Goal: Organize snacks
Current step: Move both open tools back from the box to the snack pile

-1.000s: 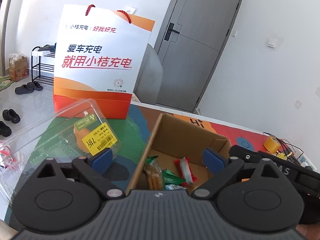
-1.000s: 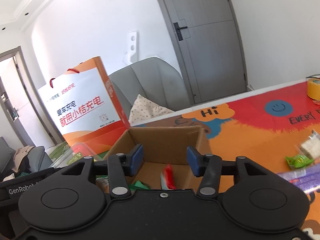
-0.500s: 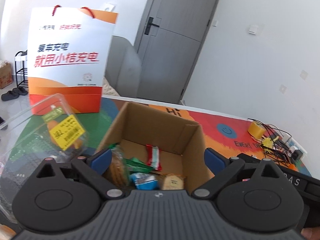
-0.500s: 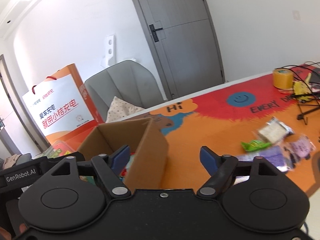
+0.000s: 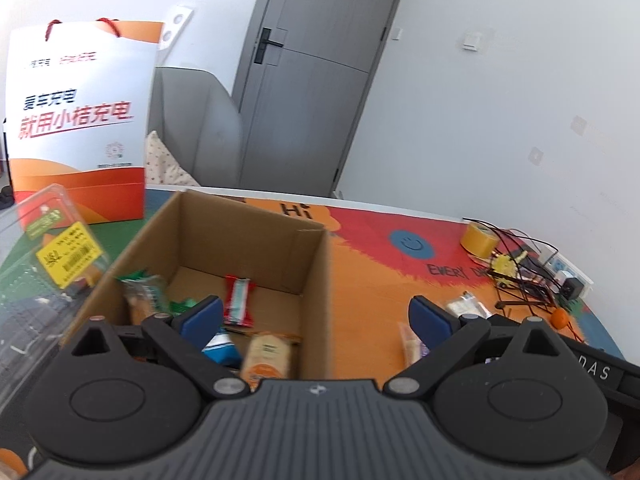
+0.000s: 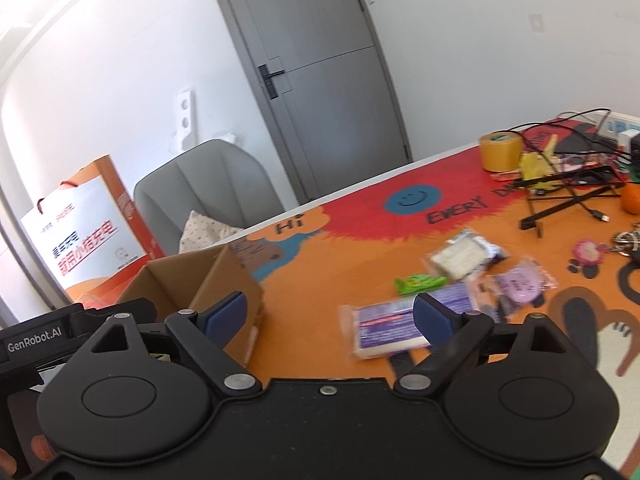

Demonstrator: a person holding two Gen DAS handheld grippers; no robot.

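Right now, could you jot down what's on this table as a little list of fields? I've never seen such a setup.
Surface: table with a colourful mat
Container: open cardboard box, left of the loose snacks
In the box: red-and-white packet, a blue one, a tan one, others
Loose on the mat: purple-and-white packet, green wrapper, pale cracker pack, round purple snack
Left gripper: open, holding nothing
Right gripper: jaws opening, nothing between them
Behind the box: orange-and-white paper bag
Far right: tape roll, cables

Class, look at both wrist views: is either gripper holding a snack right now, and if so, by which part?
Nothing is held. The left gripper is open and empty above the cardboard box; the right gripper has empty jaws, still opening.
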